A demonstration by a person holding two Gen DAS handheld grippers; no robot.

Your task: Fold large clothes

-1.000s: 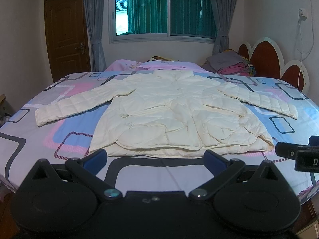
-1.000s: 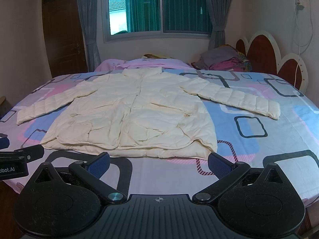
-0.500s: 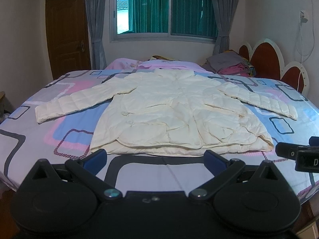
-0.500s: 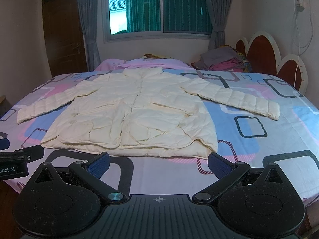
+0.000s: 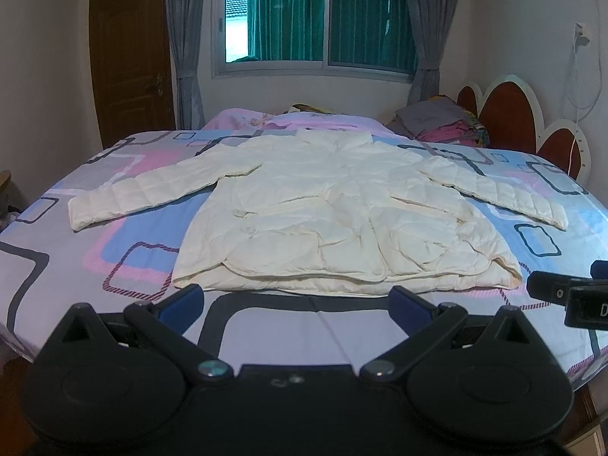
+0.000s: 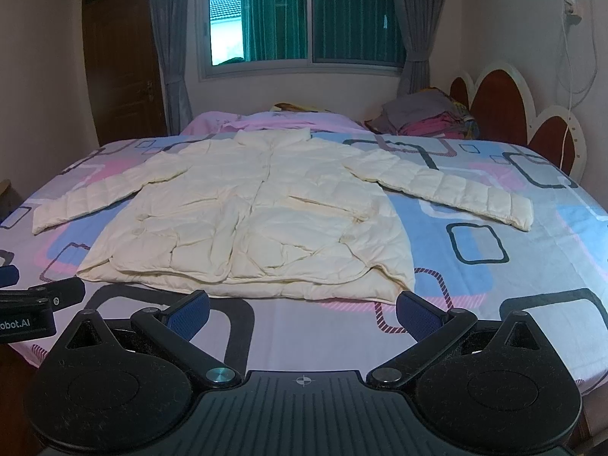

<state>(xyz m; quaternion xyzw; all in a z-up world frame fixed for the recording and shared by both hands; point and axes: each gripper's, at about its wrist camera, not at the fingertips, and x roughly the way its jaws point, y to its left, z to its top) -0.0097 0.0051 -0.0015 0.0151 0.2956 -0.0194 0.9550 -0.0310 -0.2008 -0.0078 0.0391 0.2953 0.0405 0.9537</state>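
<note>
Left gripper (image 5: 294,298), right gripper (image 6: 302,306): both wide open, empty. Jacket (image 5: 342,224): flat on bed (image 5: 266,326), sleeves spread. Advice: pinch cuffs, seemingly unbunched, fold inward squarely.

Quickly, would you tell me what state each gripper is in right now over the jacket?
Left gripper: open, holding nothing, short of the cream jacket.
Right gripper: open, holding nothing, also short of the hem.
</note>
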